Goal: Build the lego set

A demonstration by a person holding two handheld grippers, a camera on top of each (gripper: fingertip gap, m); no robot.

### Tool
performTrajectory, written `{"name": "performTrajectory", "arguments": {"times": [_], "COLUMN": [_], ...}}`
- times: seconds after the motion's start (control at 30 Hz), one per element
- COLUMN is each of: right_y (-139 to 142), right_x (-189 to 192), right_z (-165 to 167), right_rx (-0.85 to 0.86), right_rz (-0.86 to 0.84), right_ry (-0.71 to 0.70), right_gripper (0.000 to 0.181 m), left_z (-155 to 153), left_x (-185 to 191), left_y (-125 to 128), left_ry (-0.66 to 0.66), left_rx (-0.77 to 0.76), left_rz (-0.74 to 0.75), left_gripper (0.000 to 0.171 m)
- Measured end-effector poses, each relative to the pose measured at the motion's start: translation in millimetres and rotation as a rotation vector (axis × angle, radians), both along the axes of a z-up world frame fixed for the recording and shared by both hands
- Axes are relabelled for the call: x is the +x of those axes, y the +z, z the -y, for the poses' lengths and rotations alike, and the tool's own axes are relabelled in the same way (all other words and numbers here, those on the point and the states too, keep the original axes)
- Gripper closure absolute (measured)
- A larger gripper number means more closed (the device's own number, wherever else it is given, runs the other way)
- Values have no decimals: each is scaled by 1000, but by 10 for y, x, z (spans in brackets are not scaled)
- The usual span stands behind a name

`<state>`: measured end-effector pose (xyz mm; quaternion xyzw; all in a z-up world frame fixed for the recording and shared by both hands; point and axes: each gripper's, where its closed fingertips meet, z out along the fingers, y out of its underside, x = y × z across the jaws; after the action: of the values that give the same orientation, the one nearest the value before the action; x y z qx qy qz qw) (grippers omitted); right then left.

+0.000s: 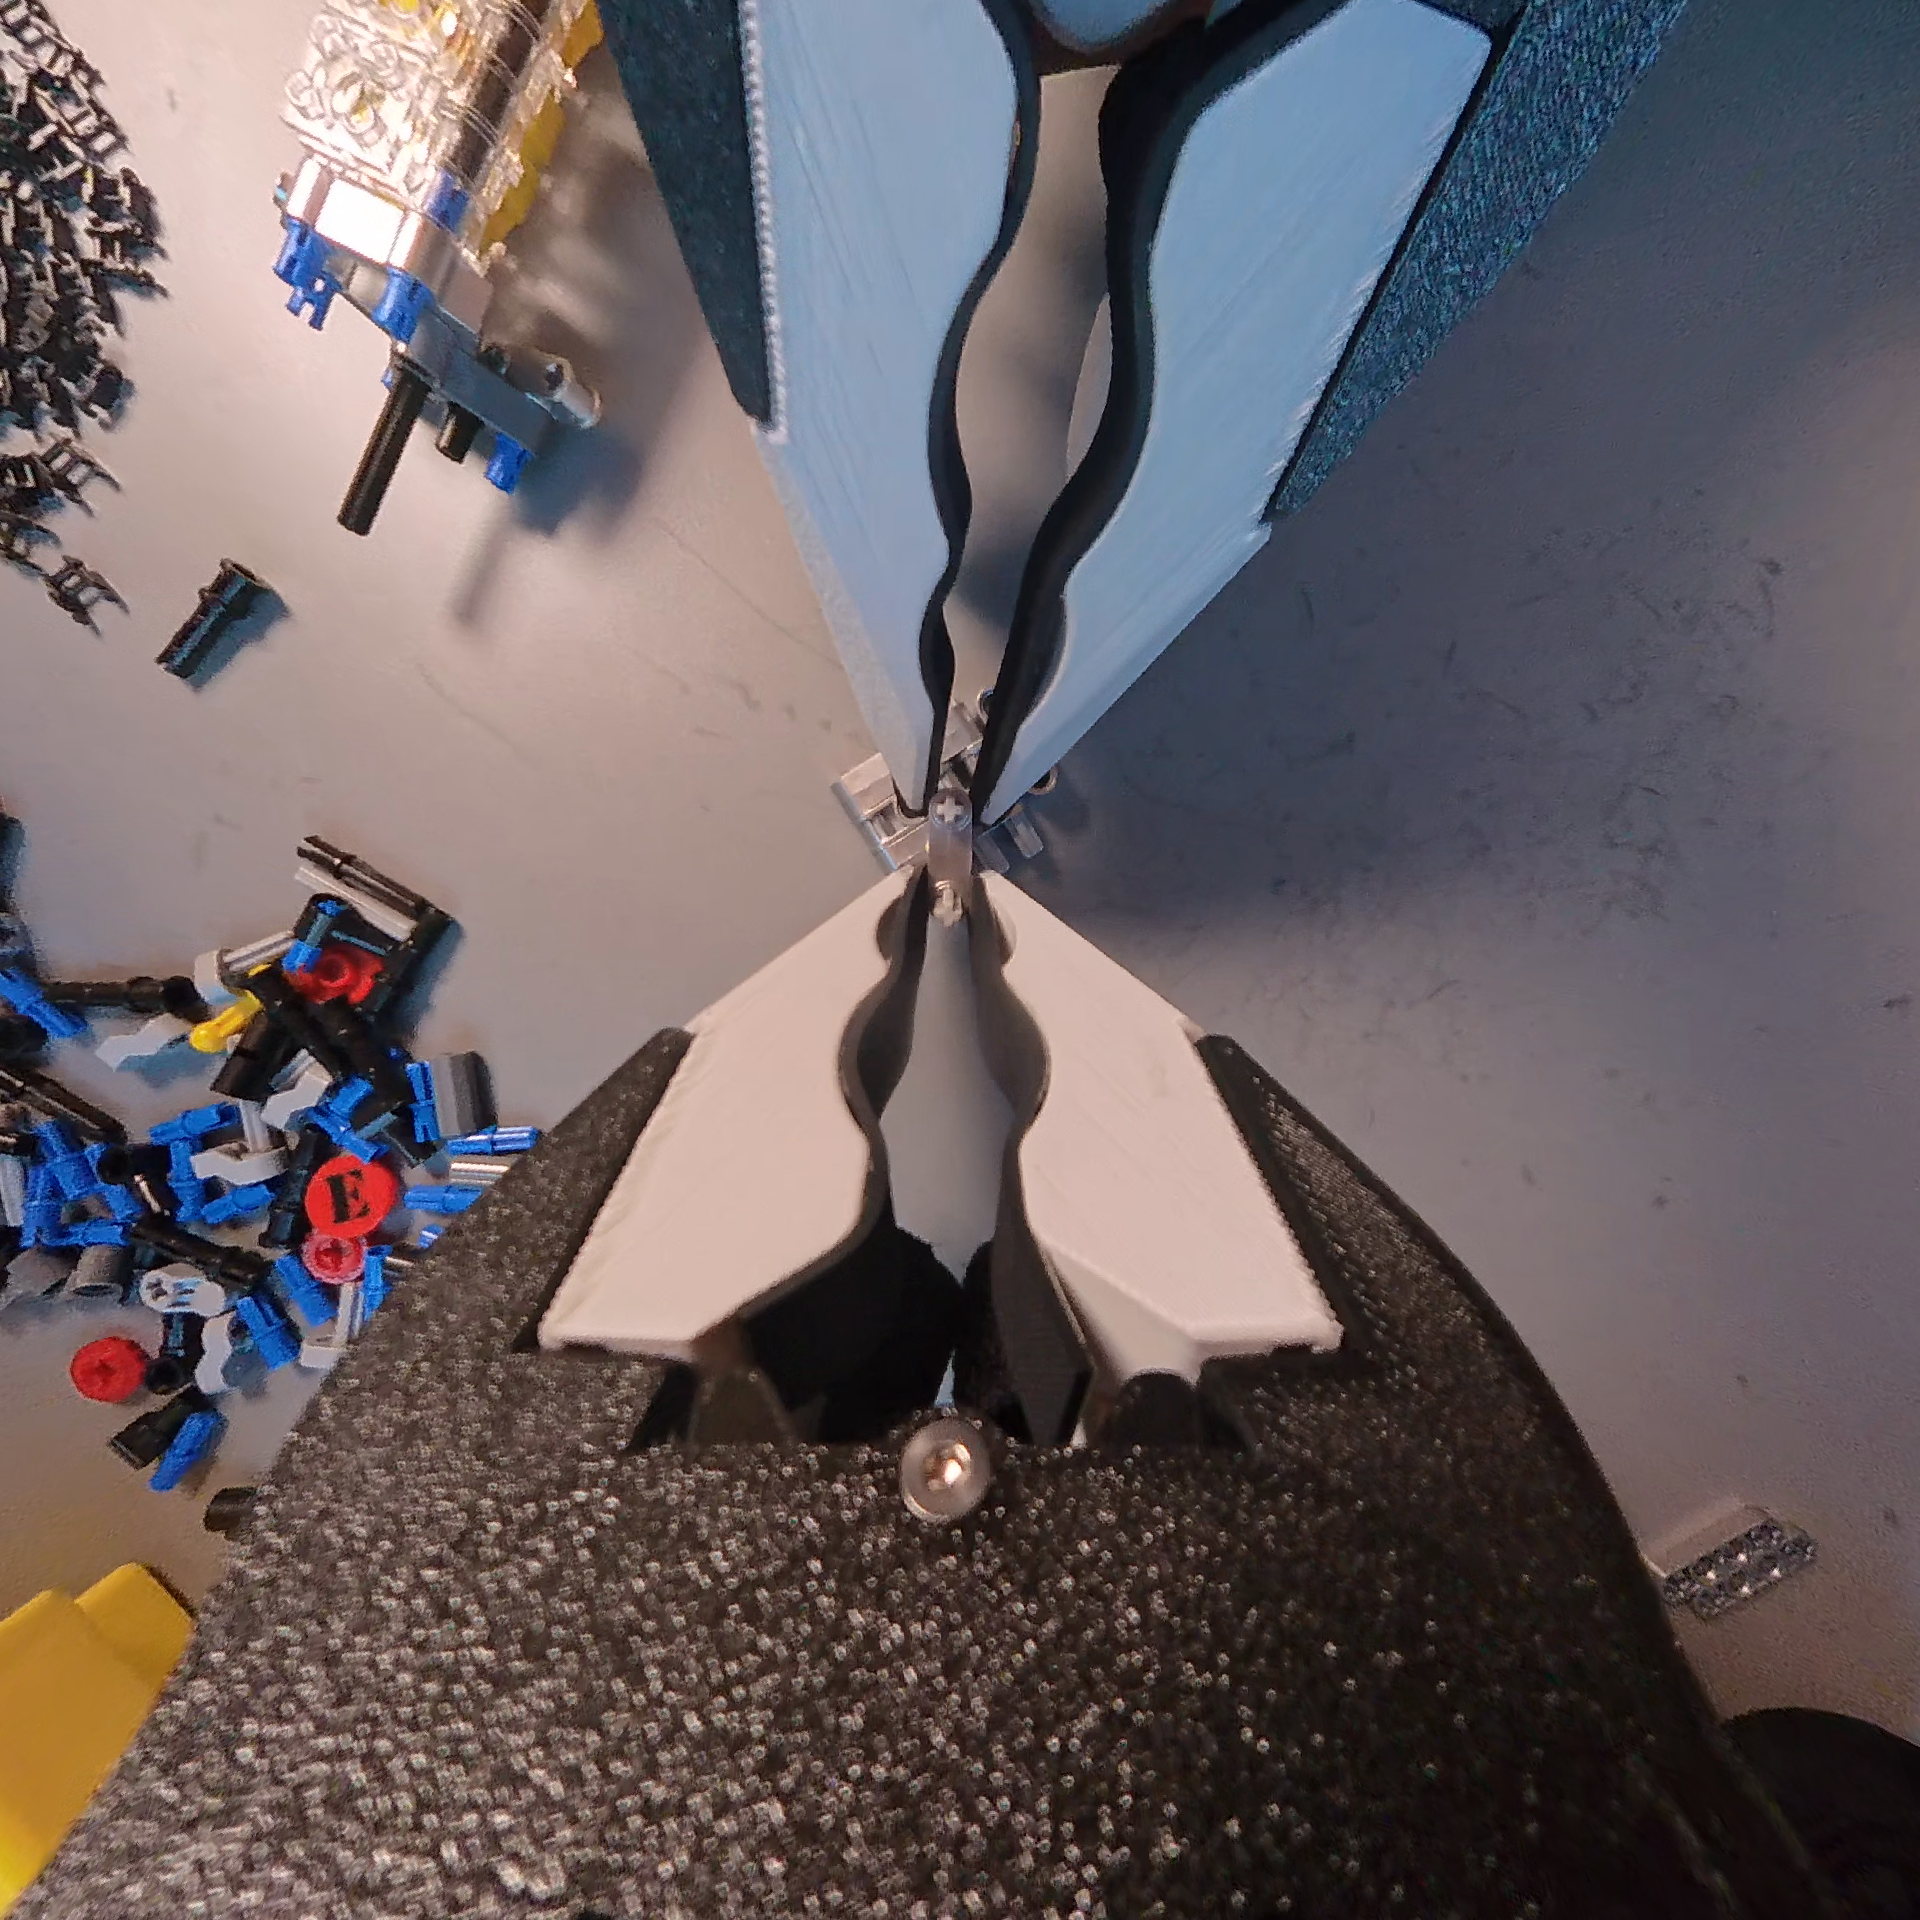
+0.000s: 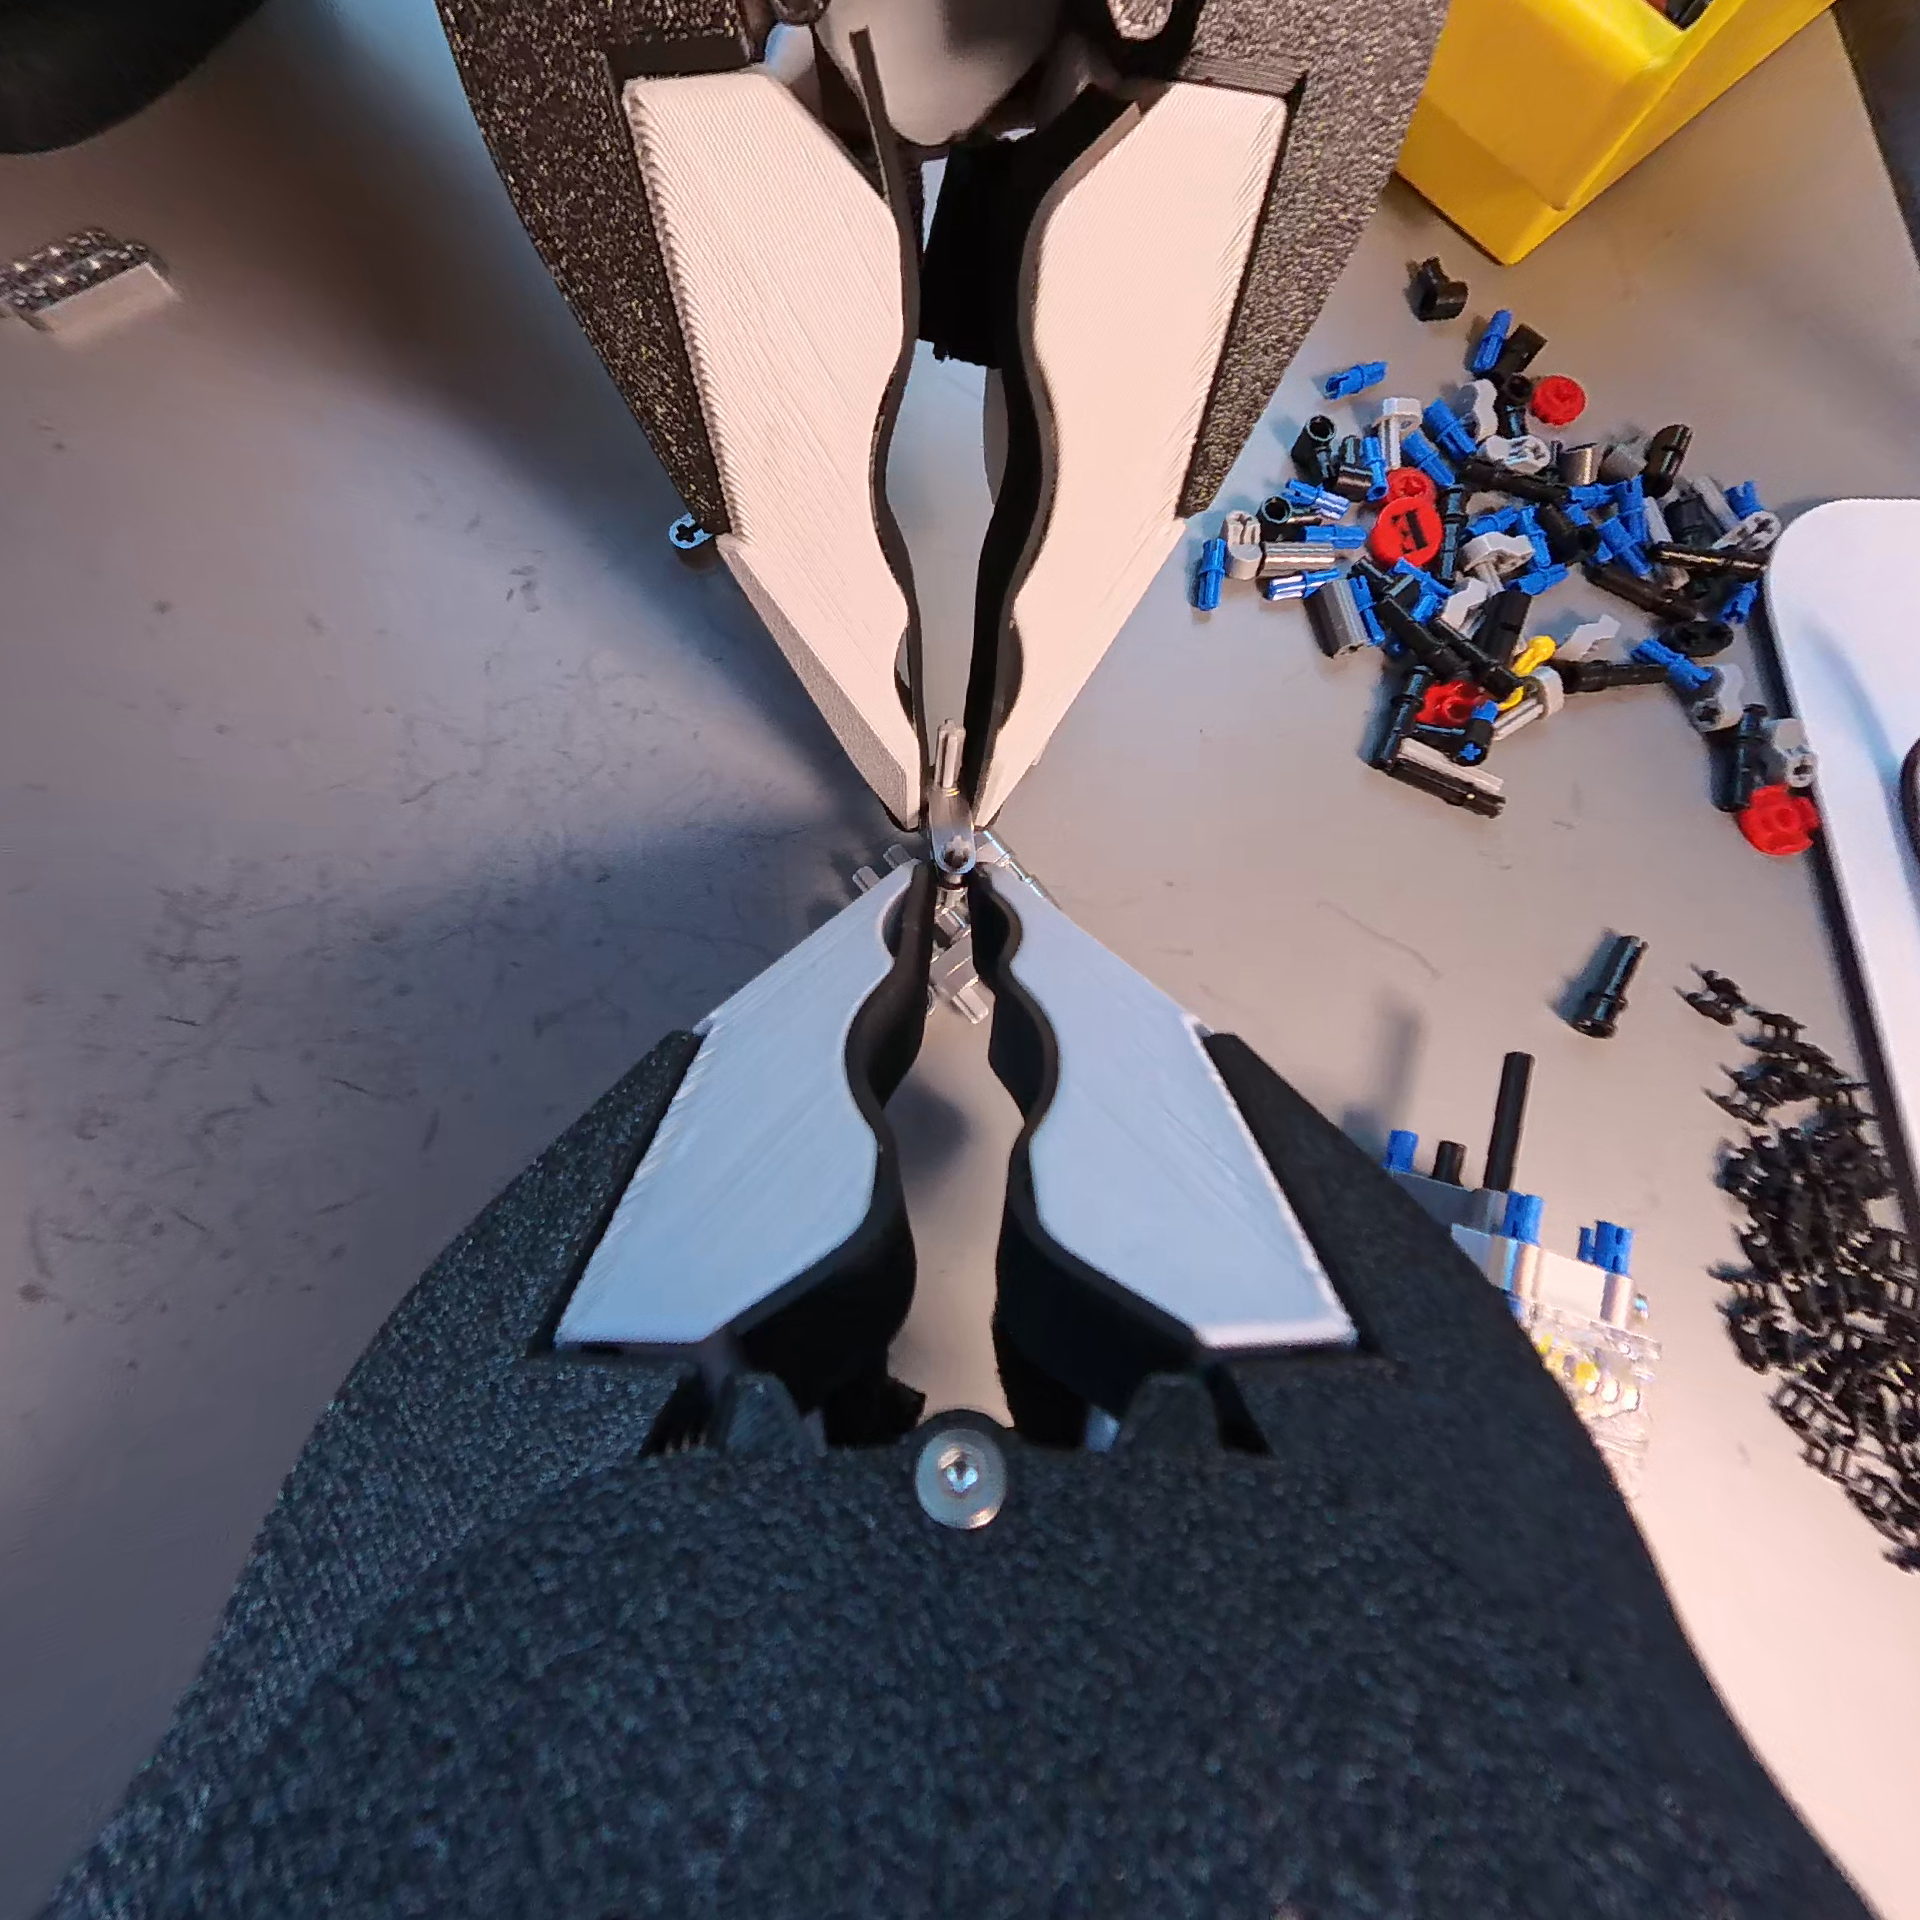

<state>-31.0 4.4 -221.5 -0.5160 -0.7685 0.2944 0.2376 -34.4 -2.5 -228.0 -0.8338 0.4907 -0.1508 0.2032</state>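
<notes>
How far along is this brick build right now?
Done: a partly built module lies aside. In hand: left gripper and right gripper pinch small grey parts tip to tip. Left: the loose pile and black links lie unused.

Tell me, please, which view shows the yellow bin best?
The right wrist view: the yellow bin stands at its top right, behind the loose pile of small parts, with its walls and open top visible. The left wrist view catches only a yellow corner at its bottom left edge, cut off by the frame and the left claw's body.
</notes>
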Motion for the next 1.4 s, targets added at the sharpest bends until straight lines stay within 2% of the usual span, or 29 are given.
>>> {"name": "performTrajectory", "arguments": {"times": [0.57,0.8,1.07,1.3,1.4], "right_y": [-8,-86,66,310,399], "right_x": [13,26,64,47,25], "right_z": [0,15,-54,-157,-174], "right_rx": [-45,-56,-84,-177,-187], "right_rz": [-20,-2,-46,-186,-235], "right_ry": [-27,-28,-41,-79,-86], "right_gripper": [177,178,177,165,165], "left_z": [-1,-21,-95,-178,-207], "left_x": [11,100,140,153,118], "left_y": [10,85,224,543,628], "left_ry": [-48,-75,-45,67,107], "left_rx": [-46,-34,-28,-175,-221], "left_rz": [-130,-115,86,562,694], "left_gripper": [168,167,167,169,169]}}
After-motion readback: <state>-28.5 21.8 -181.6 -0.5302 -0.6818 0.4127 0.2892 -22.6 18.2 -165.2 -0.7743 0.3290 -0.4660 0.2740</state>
